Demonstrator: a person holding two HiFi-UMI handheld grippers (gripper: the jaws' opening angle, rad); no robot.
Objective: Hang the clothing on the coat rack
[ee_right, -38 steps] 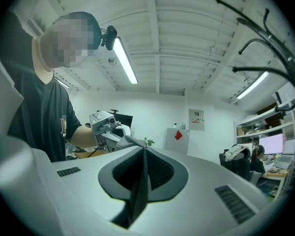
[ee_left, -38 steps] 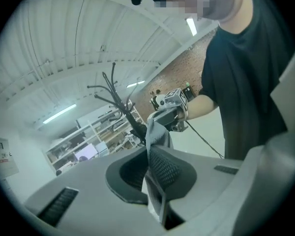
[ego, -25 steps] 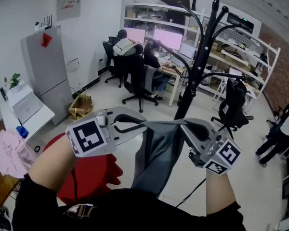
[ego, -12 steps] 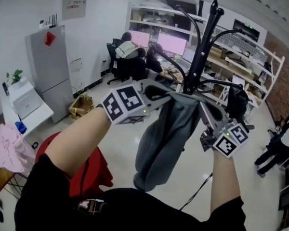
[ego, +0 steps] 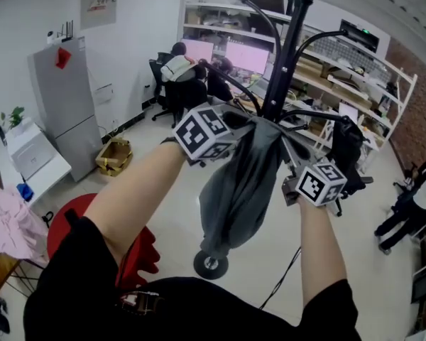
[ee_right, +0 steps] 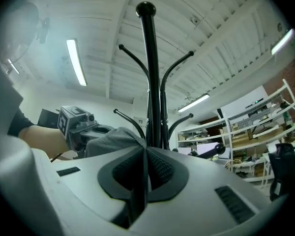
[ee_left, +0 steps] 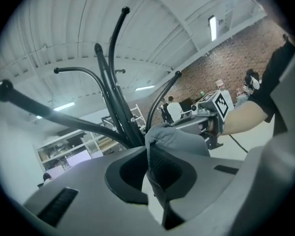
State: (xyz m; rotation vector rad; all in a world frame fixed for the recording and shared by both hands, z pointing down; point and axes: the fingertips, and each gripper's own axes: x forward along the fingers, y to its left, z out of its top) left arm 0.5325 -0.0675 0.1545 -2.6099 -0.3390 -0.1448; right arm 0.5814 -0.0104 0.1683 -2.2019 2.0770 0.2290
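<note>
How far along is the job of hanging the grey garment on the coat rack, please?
Done: the grey garment is up beside the coat rack. In hand: left gripper and right gripper both have jaws shut on its top edge. Left: no hook seems to carry it yet, so drape it over one and release.

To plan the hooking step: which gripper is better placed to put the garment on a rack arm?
Probably left: the left gripper grips the grey garment higher, close beside the arms of the coat rack; the right gripper sits lower.
</note>
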